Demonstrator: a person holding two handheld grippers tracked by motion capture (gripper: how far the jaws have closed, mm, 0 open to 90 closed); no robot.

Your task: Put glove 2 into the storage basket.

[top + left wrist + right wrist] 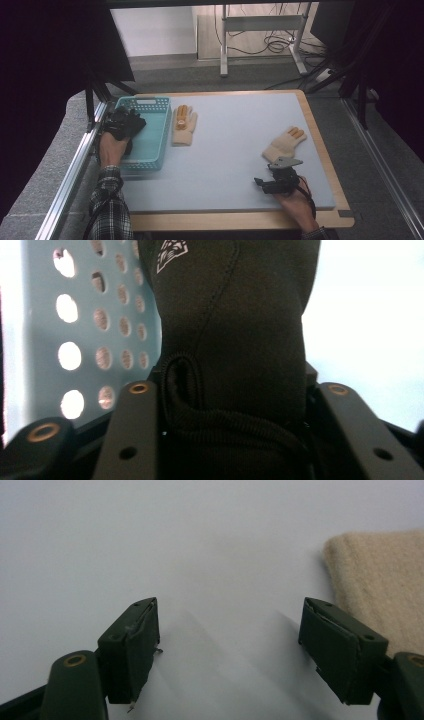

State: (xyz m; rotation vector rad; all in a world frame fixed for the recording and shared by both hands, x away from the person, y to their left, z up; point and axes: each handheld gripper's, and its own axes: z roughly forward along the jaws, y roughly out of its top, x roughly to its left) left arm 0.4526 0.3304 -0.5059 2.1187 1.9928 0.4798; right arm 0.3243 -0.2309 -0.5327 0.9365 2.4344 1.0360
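My left gripper (124, 125) hangs over the left side of a teal basket (150, 147), shut on a black glove (132, 122). In the left gripper view the black glove (235, 330) fills the space between the jaws of that gripper (237, 390), with the basket's holed wall (100, 330) behind it. My right gripper (278, 170) rests low near the table's front right, open, with nothing between the jaws (230, 610). A beige glove (283, 145) lies just beyond it, and its cuff (385, 580) reaches in at the right of the right gripper view.
A second beige glove with orange fingertips (183, 127) lies flat just right of the basket. A grey-blue mat (235, 125) covers the wooden table. A metal rail (75, 165) runs along the table's left side.
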